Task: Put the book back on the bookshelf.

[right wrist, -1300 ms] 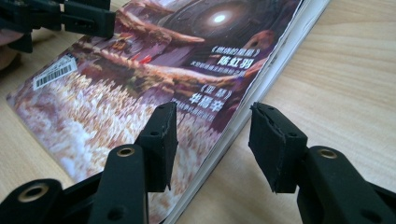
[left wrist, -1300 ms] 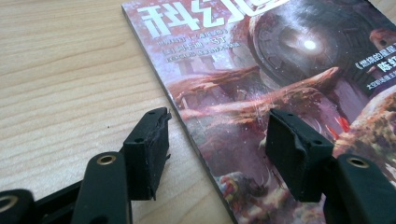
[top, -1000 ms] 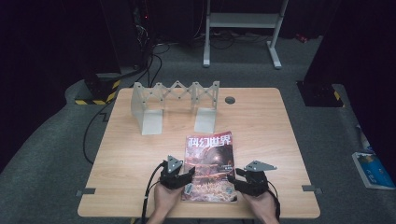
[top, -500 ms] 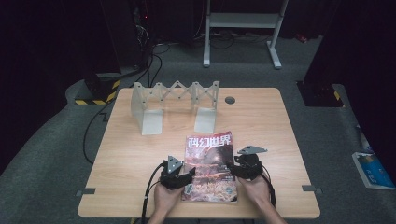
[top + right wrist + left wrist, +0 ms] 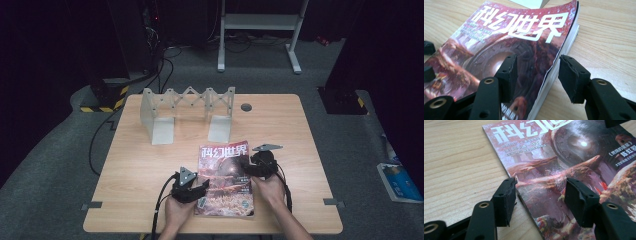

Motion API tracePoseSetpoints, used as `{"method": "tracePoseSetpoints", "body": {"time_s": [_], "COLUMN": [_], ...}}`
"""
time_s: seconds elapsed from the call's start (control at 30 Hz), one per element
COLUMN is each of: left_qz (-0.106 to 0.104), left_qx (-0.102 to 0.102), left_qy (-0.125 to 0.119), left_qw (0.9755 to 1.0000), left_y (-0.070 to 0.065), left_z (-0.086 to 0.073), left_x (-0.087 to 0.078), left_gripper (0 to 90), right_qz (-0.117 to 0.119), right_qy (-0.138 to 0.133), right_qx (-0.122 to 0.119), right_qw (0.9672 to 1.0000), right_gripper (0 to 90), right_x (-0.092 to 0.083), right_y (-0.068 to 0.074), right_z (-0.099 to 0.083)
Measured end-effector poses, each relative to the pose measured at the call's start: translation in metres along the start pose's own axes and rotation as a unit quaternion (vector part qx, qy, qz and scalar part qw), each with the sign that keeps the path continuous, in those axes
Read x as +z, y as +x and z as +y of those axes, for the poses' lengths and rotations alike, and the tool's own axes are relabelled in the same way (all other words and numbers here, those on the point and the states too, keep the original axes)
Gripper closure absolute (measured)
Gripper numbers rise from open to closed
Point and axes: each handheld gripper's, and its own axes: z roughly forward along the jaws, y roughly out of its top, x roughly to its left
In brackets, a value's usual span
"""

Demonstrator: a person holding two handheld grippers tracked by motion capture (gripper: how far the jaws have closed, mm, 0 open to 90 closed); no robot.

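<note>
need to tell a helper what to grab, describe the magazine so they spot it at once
On the wooden table, look at the near edge, between the person's two hands. The magazine lies flat there, red cover with big white characters, unlike the plain grey folding rack at the far side.

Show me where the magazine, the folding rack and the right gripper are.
magazine (image 5: 224, 180), high view, cover centre.
folding rack (image 5: 189, 97), high view, lattice middle.
right gripper (image 5: 536, 68), right gripper view, between its open jaws.

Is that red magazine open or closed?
Closed: the red glossy magazine lies flat, front cover up, on the wooden table; only its cover edge curls slightly.
</note>
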Motion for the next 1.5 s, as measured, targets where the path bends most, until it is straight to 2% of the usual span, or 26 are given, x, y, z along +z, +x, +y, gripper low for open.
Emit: {"method": "tracePoseSetpoints", "body": {"time_s": [0.27, 0.6, 0.93, 1.27, 1.37, 1.4, 1.5], "left_qz": [-0.001, -0.001, -0.003, -0.003, -0.002, -0.002, -0.001], "left_qx": [0.001, 0.001, 0.002, 0.003, 0.003, 0.002, 0.002], "left_qy": [-0.001, -0.001, -0.002, -0.001, -0.002, -0.002, -0.002], "left_qw": [1.0, 1.0, 1.0, 1.0, 1.0, 1.0, 1.0], "left_y": [0.0, 0.0, 0.0, 0.0, 0.0, 0.0, 0.0], "left_z": [0.0, 0.0, 0.0, 0.0, 0.0, 0.0, 0.0], "left_x": [0.0, 0.0, 0.0, 0.0, 0.0, 0.0, 0.0], "left_gripper": [42.7, 43.6, 43.8, 43.8, 43.8, 43.7, 43.8], "right_qz": [-0.004, 0.017, 0.019, 0.005, 0.005, 0.01, 0.024], "right_qy": [0.016, 0.035, 0.034, 0.039, 0.037, 0.035, 0.033], "right_qx": [0.016, 0.041, 0.045, 0.048, 0.046, 0.045, 0.051], "right_qw": [0.9997, 0.9984, 0.9982, 0.9981, 0.9982, 0.9983, 0.9979], "right_gripper": [49.2, 45.4, 45.1, 40.8, 43.1, 47.2, 51.1], "right_x": [0.014, 0.025, 0.027, 0.028, 0.028, 0.027, 0.026], "right_y": [-0.006, -0.008, -0.005, -0.003, -0.002, -0.002, 0.001], "right_z": [0.007, 0.009, 0.009, 0.009, 0.008, 0.008, 0.008]}}
